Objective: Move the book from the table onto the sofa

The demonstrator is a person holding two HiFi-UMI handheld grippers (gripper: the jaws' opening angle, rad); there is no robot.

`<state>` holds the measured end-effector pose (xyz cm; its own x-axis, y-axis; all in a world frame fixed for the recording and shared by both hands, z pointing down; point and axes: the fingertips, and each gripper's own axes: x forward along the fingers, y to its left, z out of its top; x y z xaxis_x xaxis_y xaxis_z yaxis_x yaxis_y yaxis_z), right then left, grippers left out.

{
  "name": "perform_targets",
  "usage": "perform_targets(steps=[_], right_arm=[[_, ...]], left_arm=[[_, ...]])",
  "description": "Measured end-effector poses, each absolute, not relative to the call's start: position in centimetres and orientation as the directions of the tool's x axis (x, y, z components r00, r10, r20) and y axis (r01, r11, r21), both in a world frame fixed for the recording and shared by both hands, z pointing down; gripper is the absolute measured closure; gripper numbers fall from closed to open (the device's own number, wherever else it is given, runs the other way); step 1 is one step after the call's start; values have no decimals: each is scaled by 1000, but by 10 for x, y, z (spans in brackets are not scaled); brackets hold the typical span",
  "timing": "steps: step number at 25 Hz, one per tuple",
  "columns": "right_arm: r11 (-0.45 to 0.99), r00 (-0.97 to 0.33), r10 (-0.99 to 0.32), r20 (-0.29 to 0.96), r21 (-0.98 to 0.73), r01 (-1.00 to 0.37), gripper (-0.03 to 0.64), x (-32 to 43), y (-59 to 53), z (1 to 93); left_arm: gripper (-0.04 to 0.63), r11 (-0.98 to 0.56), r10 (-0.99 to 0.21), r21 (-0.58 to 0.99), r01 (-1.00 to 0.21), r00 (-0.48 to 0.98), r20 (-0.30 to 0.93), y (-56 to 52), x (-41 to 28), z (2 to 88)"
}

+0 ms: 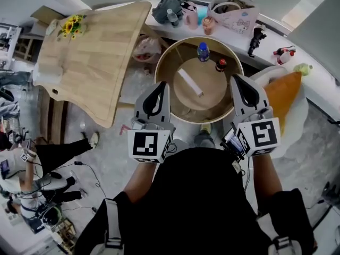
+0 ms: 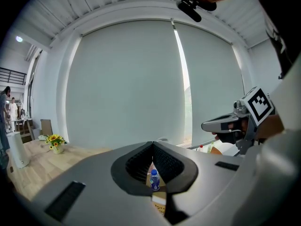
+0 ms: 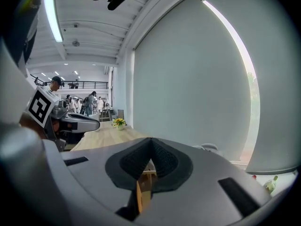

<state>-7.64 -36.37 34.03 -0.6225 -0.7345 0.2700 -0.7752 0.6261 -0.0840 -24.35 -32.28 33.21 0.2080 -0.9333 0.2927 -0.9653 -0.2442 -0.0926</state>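
The left claw [image 1: 162, 87] is pinched shut on nothing, and so is the right claw [image 1: 235, 81]. Both hover over the near rim of the round wooden tabletop [image 1: 210, 92]. The thin white book [image 1: 189, 83] lies flat near that tabletop's middle. A blue plastic bottle [image 1: 203, 51] stands beyond the book. An orange cushion [image 1: 281, 94] lies right of the tabletop.

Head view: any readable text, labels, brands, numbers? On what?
No text is readable.
Pink bag: print too small.
Blue-capped bottle: label blurred.
Cubes on left hand-held gripper and right hand-held gripper: square markers only, no words.
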Motion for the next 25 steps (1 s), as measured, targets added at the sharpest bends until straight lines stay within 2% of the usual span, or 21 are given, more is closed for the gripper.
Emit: perform_targets(steps=[13,25], right_arm=[[661,-648,-689,326,-86,-746,606,-79,-368,358],[669,-616,-693,374,17,-743,606,-119,-390,358]], left_arm=[[589,-303,-919,-78,-950,269,289,-343,-231,332],[589,-342,-907,-21,-940,324,267,-375,-276,335]])
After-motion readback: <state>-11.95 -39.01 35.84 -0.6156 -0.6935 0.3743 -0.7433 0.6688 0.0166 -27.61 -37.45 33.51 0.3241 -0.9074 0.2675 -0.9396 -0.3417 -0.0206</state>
